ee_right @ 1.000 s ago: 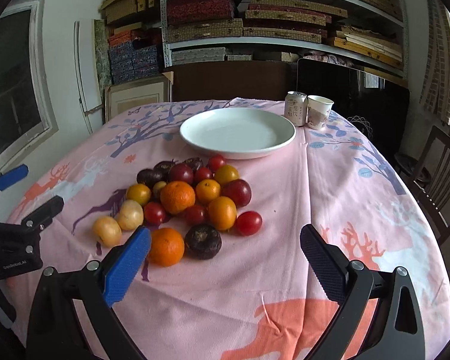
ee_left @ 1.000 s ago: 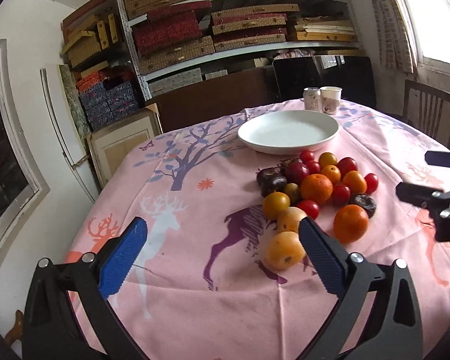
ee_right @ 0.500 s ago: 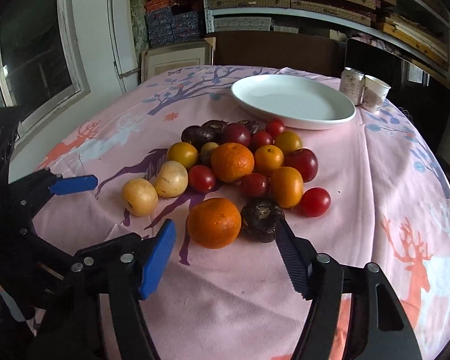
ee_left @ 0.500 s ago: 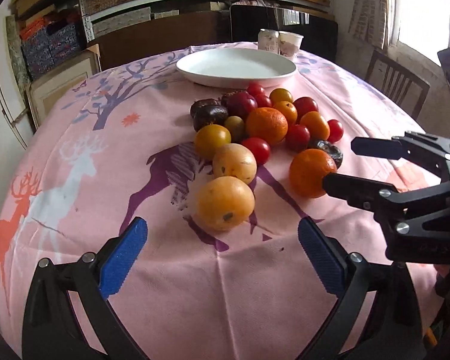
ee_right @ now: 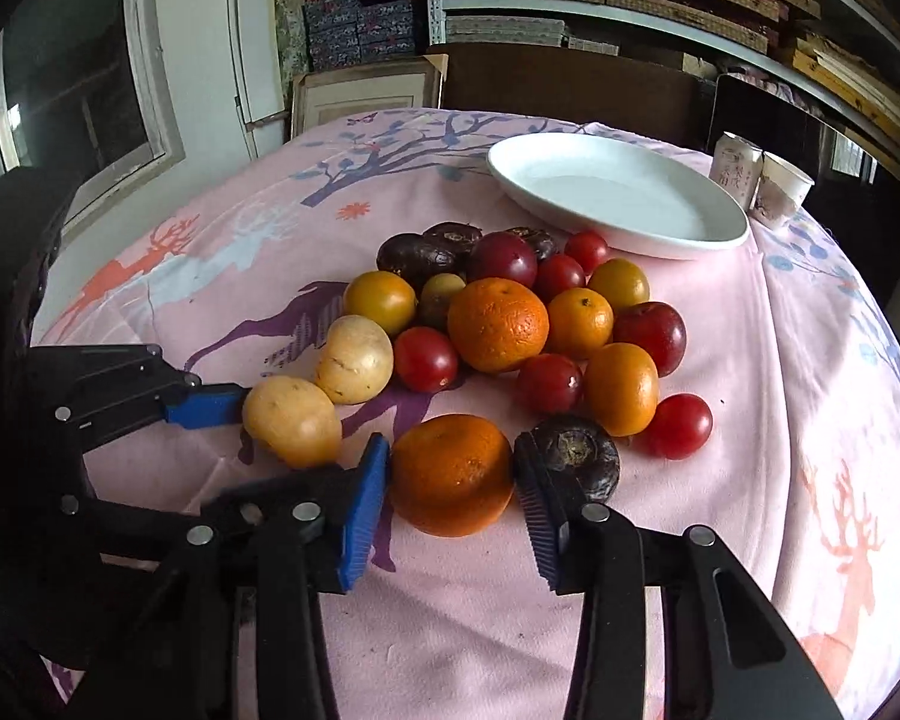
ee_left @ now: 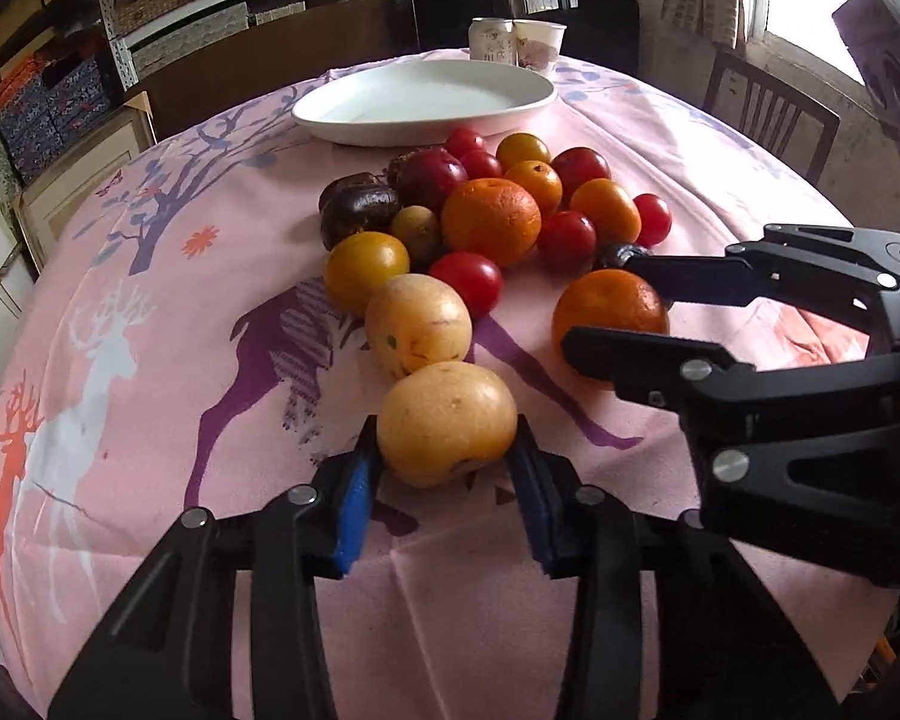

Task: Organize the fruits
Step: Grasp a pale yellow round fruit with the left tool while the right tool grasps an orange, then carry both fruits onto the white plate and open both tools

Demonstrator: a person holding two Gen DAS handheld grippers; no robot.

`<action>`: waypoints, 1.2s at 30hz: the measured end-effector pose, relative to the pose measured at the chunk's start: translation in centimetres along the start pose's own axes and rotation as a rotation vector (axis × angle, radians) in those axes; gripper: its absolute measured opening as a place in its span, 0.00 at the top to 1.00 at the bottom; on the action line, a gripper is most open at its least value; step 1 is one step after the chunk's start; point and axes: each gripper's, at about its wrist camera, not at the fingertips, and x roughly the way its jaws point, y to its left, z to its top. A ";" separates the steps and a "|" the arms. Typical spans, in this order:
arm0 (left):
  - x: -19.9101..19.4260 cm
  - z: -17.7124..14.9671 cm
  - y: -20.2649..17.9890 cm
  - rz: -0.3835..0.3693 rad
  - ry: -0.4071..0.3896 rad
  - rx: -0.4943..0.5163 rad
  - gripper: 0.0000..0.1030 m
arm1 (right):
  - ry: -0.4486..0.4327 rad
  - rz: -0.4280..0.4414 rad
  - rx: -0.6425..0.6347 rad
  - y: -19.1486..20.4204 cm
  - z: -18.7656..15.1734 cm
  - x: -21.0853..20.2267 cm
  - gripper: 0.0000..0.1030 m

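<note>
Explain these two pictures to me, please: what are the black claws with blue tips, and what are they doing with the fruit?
There is no robot here. A person holds one two-fingered tool in each hand, and each tool carries a wide-angle camera looking out along its fingers. So each picture is one tool's own view, and each also catches the other tool from the side.

In the left view, the left tool has its blue pads against both sides of a pale yellow fruit. In the right view, the right tool is closed around an orange at the near edge of the pile. Both fruits seem to rest on the pink tablecloth.

Behind them lie more oranges, red, yellow and dark purple fruits, then a white plate with nothing on it, a can and a paper cup.
</note>
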 end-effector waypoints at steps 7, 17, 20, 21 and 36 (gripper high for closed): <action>-2.3 -0.1 -0.9 -0.029 -0.052 0.012 0.61 | -0.071 -0.015 0.019 -2.1 0.5 -2.0 0.58; -3.1 8.3 1.8 -0.007 -0.148 -0.015 0.60 | -0.187 -0.069 0.093 -8.2 7.8 -2.6 0.58; -1.2 12.0 2.9 0.020 -0.172 -0.026 0.60 | -0.204 -0.100 0.096 -9.9 10.0 -1.2 0.58; -0.4 13.2 3.3 0.037 -0.172 -0.027 0.60 | -0.206 -0.098 0.099 -10.5 10.7 -0.5 0.58; 7.3 21.6 3.7 0.042 -0.228 0.003 0.61 | -0.199 -0.137 0.121 -15.6 14.4 6.3 0.58</action>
